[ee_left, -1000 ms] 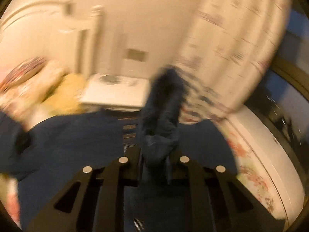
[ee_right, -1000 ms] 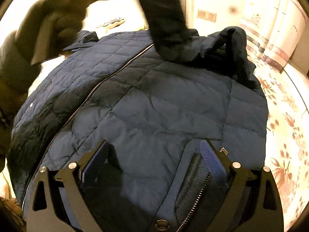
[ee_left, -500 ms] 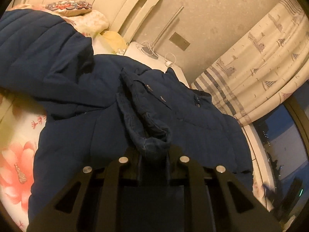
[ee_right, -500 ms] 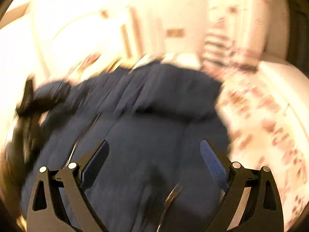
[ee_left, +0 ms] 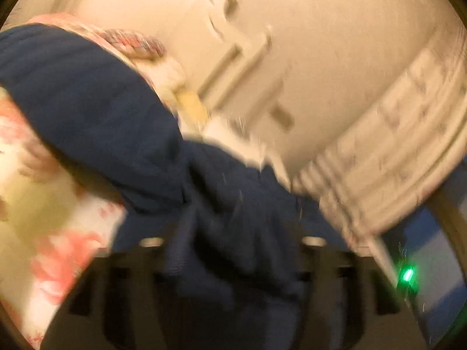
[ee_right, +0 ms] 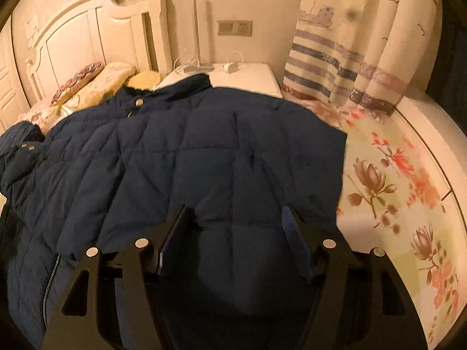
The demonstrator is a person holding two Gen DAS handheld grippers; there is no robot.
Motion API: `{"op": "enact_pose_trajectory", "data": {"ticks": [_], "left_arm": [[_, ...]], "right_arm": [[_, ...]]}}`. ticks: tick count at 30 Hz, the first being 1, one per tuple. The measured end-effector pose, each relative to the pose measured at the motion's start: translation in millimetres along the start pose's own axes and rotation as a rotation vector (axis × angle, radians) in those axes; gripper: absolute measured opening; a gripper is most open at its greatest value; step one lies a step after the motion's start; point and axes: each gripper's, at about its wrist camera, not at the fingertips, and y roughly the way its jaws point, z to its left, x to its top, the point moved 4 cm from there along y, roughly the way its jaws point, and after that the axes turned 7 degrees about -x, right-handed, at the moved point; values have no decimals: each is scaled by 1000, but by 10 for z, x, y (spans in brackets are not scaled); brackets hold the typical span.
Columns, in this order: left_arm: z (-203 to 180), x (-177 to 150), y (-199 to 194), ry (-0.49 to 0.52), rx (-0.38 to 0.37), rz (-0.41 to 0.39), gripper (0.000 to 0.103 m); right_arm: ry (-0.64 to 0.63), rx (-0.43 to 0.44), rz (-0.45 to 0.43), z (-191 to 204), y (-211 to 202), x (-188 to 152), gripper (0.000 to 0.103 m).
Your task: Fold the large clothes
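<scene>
Garment: a large navy quilted puffer jacket (ee_right: 204,157) lies spread on the bed with the floral-print sheet (ee_right: 394,192), its collar toward the white wooden headboard (ee_right: 87,40), its zipper edge on the side away from the striped curtain (ee_right: 335,52).
Right gripper (ee_right: 236,227): hovers over the jacket's near part, fingers spread apart and holding nothing.
Left gripper (ee_left: 233,250): the view is heavily blurred; navy fabric bunches between the fingers, so they seem to be pinching a fold of the jacket, though I cannot be sure.
Step in hand: judging by the bunched cloth, one side or sleeve of the jacket is being drawn across the body to make a fold.
Next move: likely lay the carried part flat on the jacket body, then let the right fingers take the near hem.
Containers: none in view; the white bedside cabinet (ee_right: 248,78) beside the headboard carries only a cable and charger.
</scene>
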Motion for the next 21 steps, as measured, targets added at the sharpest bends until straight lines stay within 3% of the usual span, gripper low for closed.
{"op": "enact_pose_trajectory", "data": {"ticks": [2, 5, 9, 13, 21], "left_arm": [[9, 78, -190, 29, 11, -87, 81], [-82, 76, -194, 87, 26, -82, 81], [-321, -84, 86, 237, 85, 34, 82], [-423, -316, 295, 362, 143, 139, 90], [-323, -483, 410, 401, 204, 234, 97]], "right_arm": [[-11, -11, 8, 4, 28, 16, 71], [-67, -75, 3, 87, 43, 15, 76], [-109, -144, -14, 207, -13, -38, 80], [-109, -151, -14, 203, -19, -52, 81], [-85, -131, -1, 170, -3, -47, 85]]}}
